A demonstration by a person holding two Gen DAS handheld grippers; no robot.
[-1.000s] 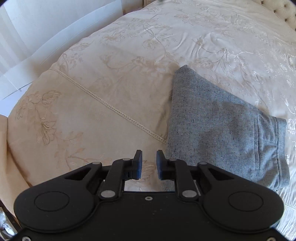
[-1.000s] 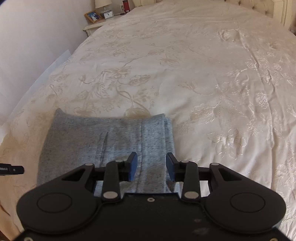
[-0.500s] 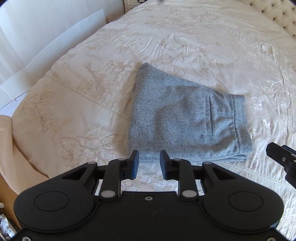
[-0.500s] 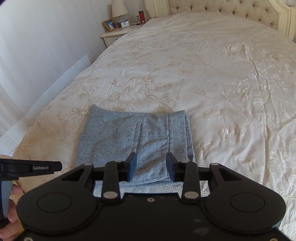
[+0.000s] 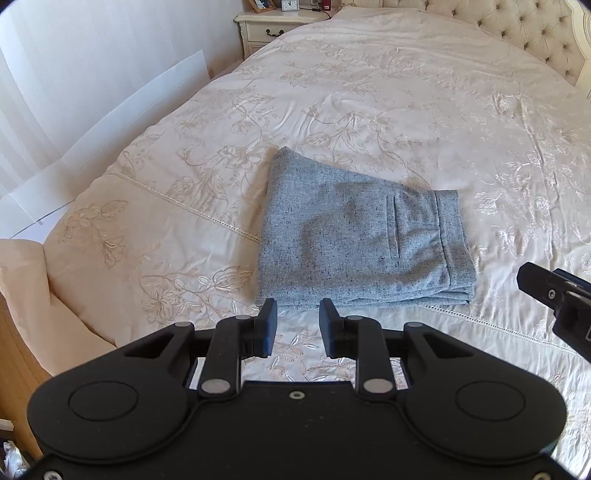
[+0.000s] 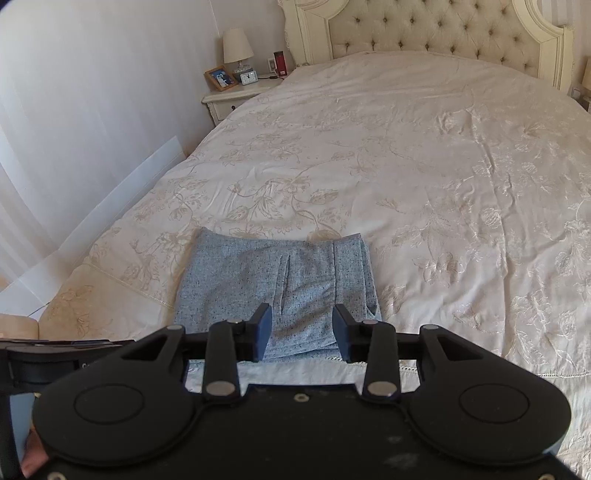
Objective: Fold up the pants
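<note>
While lying flat on the cream embroidered bedspread [image 5: 369, 92], the grey pants [image 5: 362, 236] form a compact folded rectangle, layered edges stacked along the side nearest the fingers. Left gripper [image 5: 297, 326]: fingers [image 5: 266, 326] apart, nothing between them, held above the bedspread just short of the near edge of the pants; no contact visible. Beyond the fingertips and slightly right of them, the fold, pocket slit and waistband seam facing up. Far right of the left fingers, a black part of the other tool at the frame edge.

Right gripper [image 6: 302, 332]: fingers [image 6: 262, 330] likewise parted wider, empty, poised over the near portion of the pants [image 6: 280, 280]; seen between the fingers, grey cloth and a strip of bedspread [image 6: 443, 166] hem below it. Whether touching or hovering, cannot tell. Far ahead of the right fingers, a tufted headboard [image 6: 424, 33]; ahead and left, a nightstand [image 6: 236, 98] bearing a lamp [image 6: 237, 50], a framed photo and a small clock.
</note>
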